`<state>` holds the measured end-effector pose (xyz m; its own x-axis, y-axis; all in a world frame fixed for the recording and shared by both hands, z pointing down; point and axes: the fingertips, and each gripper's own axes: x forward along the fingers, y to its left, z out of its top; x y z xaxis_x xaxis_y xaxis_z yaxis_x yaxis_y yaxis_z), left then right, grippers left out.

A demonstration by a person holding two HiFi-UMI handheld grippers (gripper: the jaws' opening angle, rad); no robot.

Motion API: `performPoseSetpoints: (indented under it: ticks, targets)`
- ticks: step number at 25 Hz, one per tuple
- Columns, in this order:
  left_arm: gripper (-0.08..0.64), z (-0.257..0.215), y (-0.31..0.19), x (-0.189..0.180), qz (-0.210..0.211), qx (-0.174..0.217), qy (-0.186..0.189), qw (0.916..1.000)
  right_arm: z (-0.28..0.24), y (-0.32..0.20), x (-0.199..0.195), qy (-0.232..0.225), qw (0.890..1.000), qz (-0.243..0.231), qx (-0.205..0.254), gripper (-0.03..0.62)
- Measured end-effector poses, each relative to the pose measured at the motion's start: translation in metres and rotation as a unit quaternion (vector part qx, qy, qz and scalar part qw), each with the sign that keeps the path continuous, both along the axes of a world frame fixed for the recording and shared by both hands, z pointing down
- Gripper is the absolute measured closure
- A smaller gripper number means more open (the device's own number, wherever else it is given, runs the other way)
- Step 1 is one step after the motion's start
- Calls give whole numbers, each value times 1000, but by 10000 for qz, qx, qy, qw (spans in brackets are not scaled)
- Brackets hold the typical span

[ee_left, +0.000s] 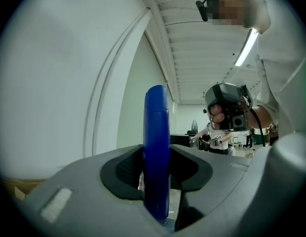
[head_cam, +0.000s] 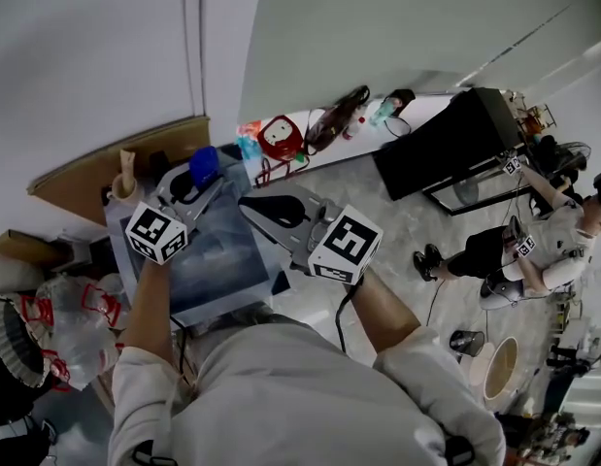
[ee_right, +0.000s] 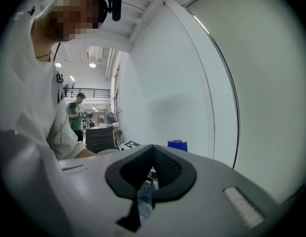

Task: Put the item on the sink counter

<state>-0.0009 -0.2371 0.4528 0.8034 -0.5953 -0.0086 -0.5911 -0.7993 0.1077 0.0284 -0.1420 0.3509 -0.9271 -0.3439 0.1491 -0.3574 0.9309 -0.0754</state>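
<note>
Blue item (ee_left: 156,117): slim and smooth-sided. It is pinched between the pads of the left gripper (ee_left: 157,169), one pad on each broad side. Its long axis stands upright across the jaws, with the upper end well above them. It is held over the far left corner of the grey sink basin (head_cam: 227,260), beside the white wall (head_cam: 96,56). Right gripper (ee_right: 152,157): jaws pressed together, empty, near the left one.

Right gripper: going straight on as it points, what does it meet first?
Probably the blue item held in the left gripper, close ahead, slightly off its line; if it passes that, the white wall. Depth is unclear.
</note>
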Motion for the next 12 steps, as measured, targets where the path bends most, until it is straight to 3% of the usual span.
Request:
performPoseSetpoints:
  ticks: [7, 12]
  targets:
    - [407, 33, -28, 1, -606, 99, -362, 9975, 15, -8, -3, 76, 9997, -220, -84, 588]
    - [407, 58, -44, 2, -835, -11, -360, 9959, 29, -18, -6, 133, 9992, -355, -148, 588]
